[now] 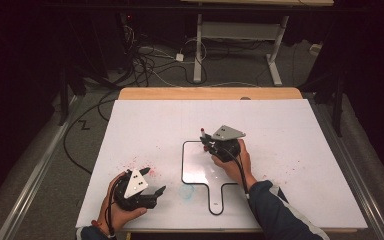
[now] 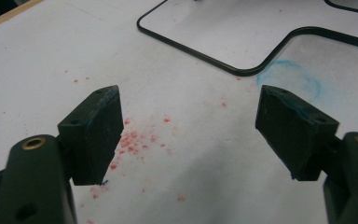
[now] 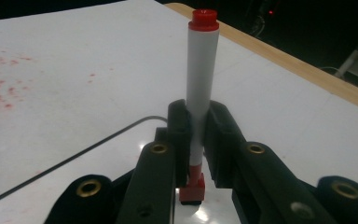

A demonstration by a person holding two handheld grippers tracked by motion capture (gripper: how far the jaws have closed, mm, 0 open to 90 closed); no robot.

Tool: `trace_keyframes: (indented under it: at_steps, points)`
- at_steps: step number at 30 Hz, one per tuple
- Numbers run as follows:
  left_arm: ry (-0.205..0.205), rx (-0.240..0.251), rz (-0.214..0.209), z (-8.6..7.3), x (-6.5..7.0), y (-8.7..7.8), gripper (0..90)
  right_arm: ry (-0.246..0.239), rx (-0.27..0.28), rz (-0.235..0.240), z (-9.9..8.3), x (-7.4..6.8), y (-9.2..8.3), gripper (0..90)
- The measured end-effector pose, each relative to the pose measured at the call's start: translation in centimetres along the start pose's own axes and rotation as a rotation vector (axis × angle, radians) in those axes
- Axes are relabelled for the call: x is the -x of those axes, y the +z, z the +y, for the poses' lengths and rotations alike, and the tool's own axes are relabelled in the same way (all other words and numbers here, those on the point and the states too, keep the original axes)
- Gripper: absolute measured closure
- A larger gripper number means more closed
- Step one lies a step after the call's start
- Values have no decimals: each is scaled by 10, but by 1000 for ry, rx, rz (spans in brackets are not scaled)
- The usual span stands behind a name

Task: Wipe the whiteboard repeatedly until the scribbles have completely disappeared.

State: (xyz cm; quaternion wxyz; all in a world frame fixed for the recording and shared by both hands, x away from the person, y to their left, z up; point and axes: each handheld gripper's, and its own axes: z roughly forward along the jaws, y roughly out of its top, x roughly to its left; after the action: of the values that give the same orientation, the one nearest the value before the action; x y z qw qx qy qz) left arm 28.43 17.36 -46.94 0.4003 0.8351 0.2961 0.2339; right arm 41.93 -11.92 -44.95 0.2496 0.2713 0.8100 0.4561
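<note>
A white marker with red ends (image 3: 201, 88) stands upright between the black jaws of my right gripper (image 3: 199, 135), which is shut on its barrel. In the high view that right gripper (image 1: 209, 142) hovers at the upper right of a small black-rimmed whiteboard with a handle (image 1: 195, 172), the marker (image 1: 203, 134) poking up at its front. My left gripper (image 1: 152, 192) rests near the table's front left with its jaws open. Its pads (image 2: 98, 133) are wide apart over red specks, nothing between them. The small whiteboard's rim (image 2: 242, 71) lies beyond them.
The big white table sheet (image 1: 280, 130) carries red speckles (image 1: 135, 162) at the left and a faint blue smear (image 1: 186, 191) beside the small board's handle. A wooden table edge (image 1: 210, 93) runs along the back. Cables and a desk frame (image 1: 197, 50) sit on the floor beyond.
</note>
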Motion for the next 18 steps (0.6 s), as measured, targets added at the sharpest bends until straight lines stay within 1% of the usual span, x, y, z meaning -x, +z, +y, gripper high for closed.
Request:
trace_keyframes:
  at_steps: [1, 3, 4, 5, 6, 7, 8, 9, 10, 11, 12, 13, 14, 15, 16, 17, 18]
  points:
    - [-1, 0, 1, 0, 0, 0, 222, -12, -1, 1, 0, -1, 0, 819]
    - [-1, -1, 3, 0, 0, 0, 222, -8, -6, -32, 0, 5, 0, 819]
    - [-1, 0, 2, 0, 0, 0, 221, -2, -11, -52, -1, 10, 0, 819]
    - [0, 1, 2, 0, 0, -1, 222, -6, -19, -78, -1, 14, 0, 820]
    - [0, 1, 2, 0, 0, -1, 221, -6, -19, -78, -1, 14, 0, 820]
    - [1, 0, 1, 0, 0, -1, 221, -7, -23, -96, -2, 17, 0, 820]
    - [-2, 2, 1, 0, 0, 0, 221, 16, -14, -91, -2, 21, 2, 820]
    - [-2, 1, 1, 0, -1, 0, 221, 12, -16, -94, -2, 20, 3, 820]
    - [-2, 3, 0, 0, -1, 0, 221, 10, -13, -81, 0, 18, 5, 819]
    - [-2, 3, -1, 0, -1, 0, 221, 10, -13, -81, 0, 18, 5, 819]
    - [-1, 1, -1, 0, -1, 0, 222, 4, -12, -51, 4, 11, 9, 819]
    - [1, -1, -1, 0, 0, 1, 222, -2, -11, -33, 6, 7, 12, 819]
    - [2, -2, -1, 0, 0, 1, 222, -2, -11, -33, 6, 7, 12, 819]
    - [1, -2, -2, 0, 0, 1, 221, -4, -8, -4, 10, 0, 18, 819]
    - [0, -1, -2, 0, 0, 1, 222, 2, -7, 15, 12, -3, 21, 819]
    - [1, -1, 0, 0, 0, 1, 222, 2, -7, 15, 12, -3, 21, 819]
    - [2, 1, -1, 0, 0, 0, 221, -1, -7, 37, 15, -9, 25, 820]
